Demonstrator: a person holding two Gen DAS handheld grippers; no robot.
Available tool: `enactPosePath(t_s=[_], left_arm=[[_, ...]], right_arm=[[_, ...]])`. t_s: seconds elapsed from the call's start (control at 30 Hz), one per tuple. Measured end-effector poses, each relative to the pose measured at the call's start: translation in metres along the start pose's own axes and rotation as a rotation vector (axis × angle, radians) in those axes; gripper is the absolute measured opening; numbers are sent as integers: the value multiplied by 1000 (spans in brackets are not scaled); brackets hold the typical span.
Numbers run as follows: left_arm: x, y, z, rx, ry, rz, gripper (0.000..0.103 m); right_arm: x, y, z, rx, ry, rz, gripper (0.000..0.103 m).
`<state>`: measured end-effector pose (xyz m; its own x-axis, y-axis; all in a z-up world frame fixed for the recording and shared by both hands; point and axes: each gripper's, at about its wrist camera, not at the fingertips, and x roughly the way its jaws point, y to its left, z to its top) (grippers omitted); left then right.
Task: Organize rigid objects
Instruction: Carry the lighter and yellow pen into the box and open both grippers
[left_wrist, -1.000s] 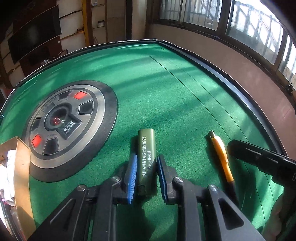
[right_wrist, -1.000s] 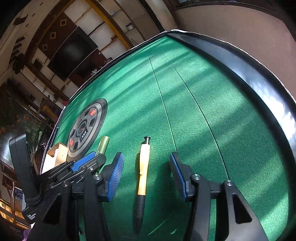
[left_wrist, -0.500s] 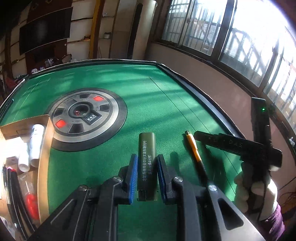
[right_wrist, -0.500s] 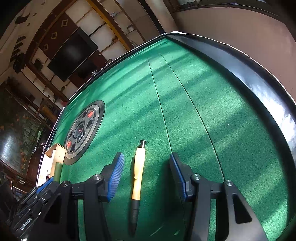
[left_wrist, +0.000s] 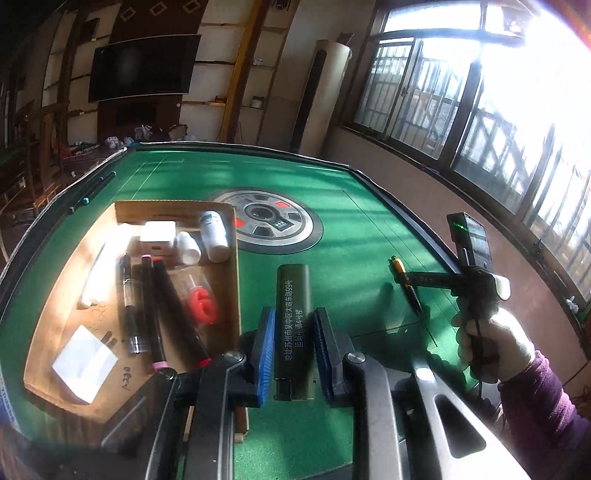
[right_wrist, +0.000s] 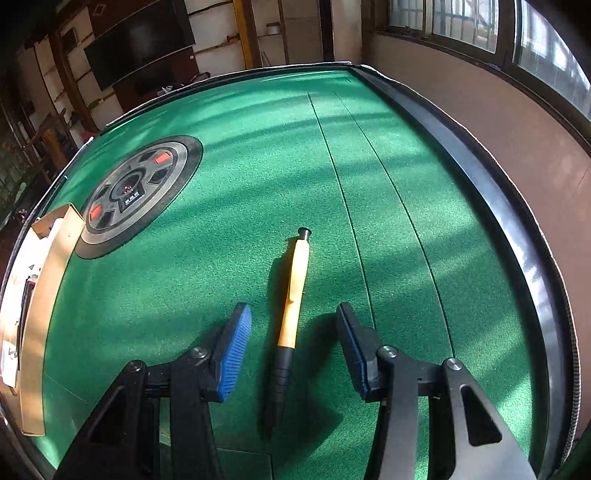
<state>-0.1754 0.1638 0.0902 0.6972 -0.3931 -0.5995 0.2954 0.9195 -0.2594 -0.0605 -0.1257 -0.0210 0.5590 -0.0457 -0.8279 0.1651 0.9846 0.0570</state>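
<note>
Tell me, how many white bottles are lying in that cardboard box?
2 that I can make out, both in the cardboard box's far right corner: the larger white bottle against the right wall, the smaller white bottle just left of it. Others may be hidden.

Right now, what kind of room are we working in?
Probably a home game room: the green felt table has a round dice console like an automatic mahjong table, with a wall television and barred windows behind.

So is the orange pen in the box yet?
Out. The orange pen lies flat on the green felt, between the open right gripper fingers.
</note>
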Motion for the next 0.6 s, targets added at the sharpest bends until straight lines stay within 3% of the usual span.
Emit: enactPosePath(t_s=[0.07,0.13,0.17,0.3,0.6], left_arm=[[-11,10,-6,-16,-17,24,20],[-20,19,-11,-27,-32,45,20],[-22,22,-12,-33,-38,54,21],[-37,42,-19,-61,-60,83,21],[-50,88,-26,-149,-81,146,21]], right_arm=[[2,9,-1,-32,-22,-66,29],[0,16,-6,-61,-43,-55,11],[-1,19,-8,-75,-49,-61,8],[-7,19,-17,-62,-62,-7,8],[-51,24,-24,50,-88,292,8]])
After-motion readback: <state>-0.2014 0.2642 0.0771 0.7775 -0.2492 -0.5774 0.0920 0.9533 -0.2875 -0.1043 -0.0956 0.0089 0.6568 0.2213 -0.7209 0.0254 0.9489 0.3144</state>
